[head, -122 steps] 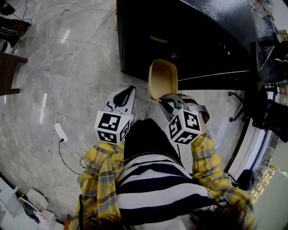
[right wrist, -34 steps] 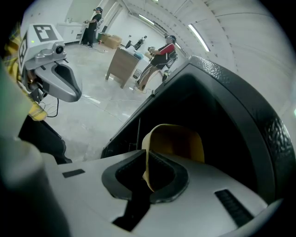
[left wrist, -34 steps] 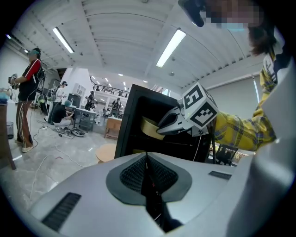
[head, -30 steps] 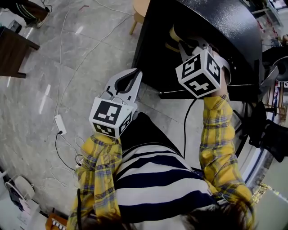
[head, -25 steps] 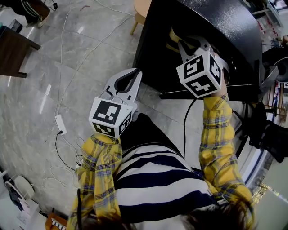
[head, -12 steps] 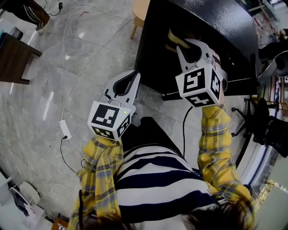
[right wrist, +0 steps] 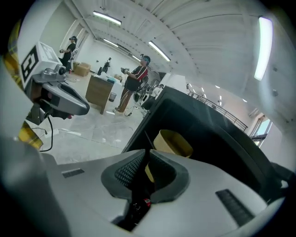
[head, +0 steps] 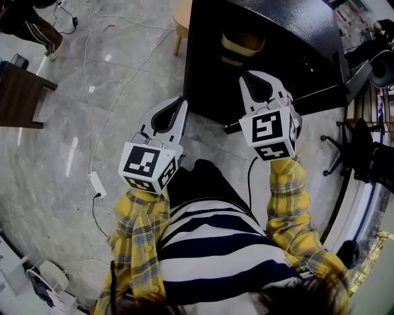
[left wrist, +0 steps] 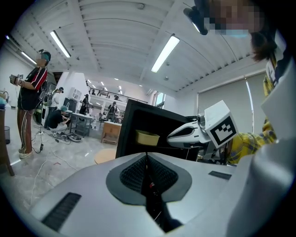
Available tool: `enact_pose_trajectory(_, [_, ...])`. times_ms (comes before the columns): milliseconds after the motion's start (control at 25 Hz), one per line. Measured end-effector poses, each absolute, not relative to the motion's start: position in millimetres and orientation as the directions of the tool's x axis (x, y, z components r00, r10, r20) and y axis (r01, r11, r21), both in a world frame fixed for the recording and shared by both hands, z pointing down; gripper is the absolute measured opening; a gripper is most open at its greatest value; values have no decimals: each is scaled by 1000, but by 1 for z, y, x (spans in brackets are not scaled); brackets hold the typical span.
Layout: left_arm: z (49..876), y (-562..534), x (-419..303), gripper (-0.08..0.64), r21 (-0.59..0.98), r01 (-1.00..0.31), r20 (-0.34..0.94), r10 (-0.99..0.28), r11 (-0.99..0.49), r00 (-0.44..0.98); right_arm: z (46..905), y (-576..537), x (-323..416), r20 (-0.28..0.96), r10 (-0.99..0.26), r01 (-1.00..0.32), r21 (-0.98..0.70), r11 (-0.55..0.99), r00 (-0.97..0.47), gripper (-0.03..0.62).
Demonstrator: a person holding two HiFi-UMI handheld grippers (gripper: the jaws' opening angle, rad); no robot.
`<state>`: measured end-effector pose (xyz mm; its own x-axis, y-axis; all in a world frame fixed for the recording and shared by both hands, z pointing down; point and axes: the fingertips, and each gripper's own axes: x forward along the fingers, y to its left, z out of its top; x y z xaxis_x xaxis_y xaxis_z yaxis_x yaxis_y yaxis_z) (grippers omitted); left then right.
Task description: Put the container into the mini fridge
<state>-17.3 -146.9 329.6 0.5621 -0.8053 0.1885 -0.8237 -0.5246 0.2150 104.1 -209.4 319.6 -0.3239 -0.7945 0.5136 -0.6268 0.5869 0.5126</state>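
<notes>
The black mini fridge stands open ahead of me. A tan round container sits upright on a shelf inside it, also seen in the left gripper view and the right gripper view. My right gripper is shut and empty, just outside the fridge opening, a short way in front of the container. Beside the fridge's left front corner, over the floor, my left gripper is shut on nothing.
A round wooden stool stands left of the fridge. A dark table is at the far left. Cables and a power strip lie on the marble floor. An office chair is at the right. People stand in the background.
The right gripper held the container 4.9 s ago, reached into the fridge, and has now drawn back empty; the container stays on the shelf. The left gripper has hardly moved.
</notes>
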Motion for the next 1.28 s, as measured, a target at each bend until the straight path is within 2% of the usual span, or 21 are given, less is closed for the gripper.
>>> enact_pose_trajectory(560, [330,-112,-18,18,205,-808,209,-782,-552,587,338,-145,118,501,-815,-777,372,508,-293,36])
enact_pose_trajectory(1280, [343,-92,-14,18,196,-795,252,-754,-574,607,352,-96,116,466,-826,-889,156,431,-319,26])
